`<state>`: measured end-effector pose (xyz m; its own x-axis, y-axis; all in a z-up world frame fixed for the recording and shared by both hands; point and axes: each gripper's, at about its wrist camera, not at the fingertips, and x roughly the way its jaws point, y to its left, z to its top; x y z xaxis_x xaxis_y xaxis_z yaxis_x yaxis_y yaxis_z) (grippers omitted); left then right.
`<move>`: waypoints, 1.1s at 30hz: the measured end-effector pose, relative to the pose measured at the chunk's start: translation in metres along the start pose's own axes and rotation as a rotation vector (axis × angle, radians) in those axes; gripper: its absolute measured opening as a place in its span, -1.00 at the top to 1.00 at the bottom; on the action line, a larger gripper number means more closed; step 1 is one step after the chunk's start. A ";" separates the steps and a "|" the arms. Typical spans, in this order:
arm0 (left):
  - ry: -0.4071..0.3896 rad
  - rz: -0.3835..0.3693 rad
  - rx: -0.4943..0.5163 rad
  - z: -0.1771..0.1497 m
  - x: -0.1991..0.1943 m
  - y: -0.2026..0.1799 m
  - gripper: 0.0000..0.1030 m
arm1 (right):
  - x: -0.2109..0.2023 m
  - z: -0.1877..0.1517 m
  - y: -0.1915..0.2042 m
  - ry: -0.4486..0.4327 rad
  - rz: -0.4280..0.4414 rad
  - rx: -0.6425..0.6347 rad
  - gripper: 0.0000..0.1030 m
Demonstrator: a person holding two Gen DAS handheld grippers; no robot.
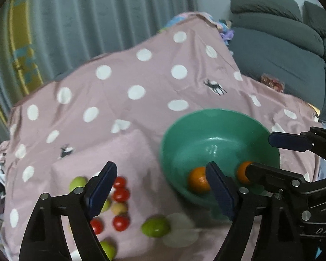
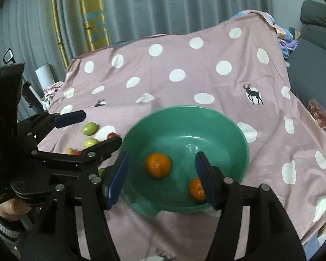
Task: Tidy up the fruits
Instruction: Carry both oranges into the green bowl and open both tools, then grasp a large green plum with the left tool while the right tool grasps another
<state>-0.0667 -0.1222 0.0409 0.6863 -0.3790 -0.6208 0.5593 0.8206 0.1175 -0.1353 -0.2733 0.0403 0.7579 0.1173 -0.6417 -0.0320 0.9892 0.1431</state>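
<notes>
A green bowl stands on a pink dotted cloth. Two oranges lie loose in it, also seen in the left wrist view. My right gripper hovers open over the bowl, its pads clear of both oranges. My left gripper is open above the cloth just left of the bowl, with nothing in it. Under it lie several red tomatoes, green fruits and one beige fruit.
The cloth drapes over a raised surface and drops off at its far and right edges. A grey sofa stands at the right and grey curtains hang behind. A person's hand holds the left gripper's handle.
</notes>
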 end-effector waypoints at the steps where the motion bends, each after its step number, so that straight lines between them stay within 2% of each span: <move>1: -0.005 0.002 -0.006 -0.002 -0.004 0.003 -0.63 | -0.001 0.000 0.003 -0.001 0.004 -0.003 -0.26; 8: -0.009 0.054 -0.056 -0.024 -0.025 0.040 -0.63 | -0.003 -0.001 0.036 0.010 0.033 -0.051 -0.30; 15: 0.050 0.119 -0.158 -0.059 -0.033 0.090 -0.63 | 0.007 -0.006 0.077 0.025 -0.014 -0.123 -0.48; 20: 0.092 0.155 -0.214 -0.082 -0.036 0.116 -0.63 | 0.016 -0.010 0.100 0.046 0.016 -0.158 -0.48; 25: 0.122 0.184 -0.237 -0.097 -0.037 0.132 -0.63 | 0.024 -0.014 0.114 0.064 0.033 -0.179 -0.48; 33: 0.155 0.175 -0.267 -0.111 -0.030 0.146 -0.63 | 0.037 -0.015 0.126 0.097 0.030 -0.202 -0.49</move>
<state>-0.0570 0.0561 -0.0092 0.6709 -0.1698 -0.7219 0.2838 0.9581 0.0383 -0.1213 -0.1434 0.0233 0.6889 0.1455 -0.7101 -0.1911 0.9814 0.0158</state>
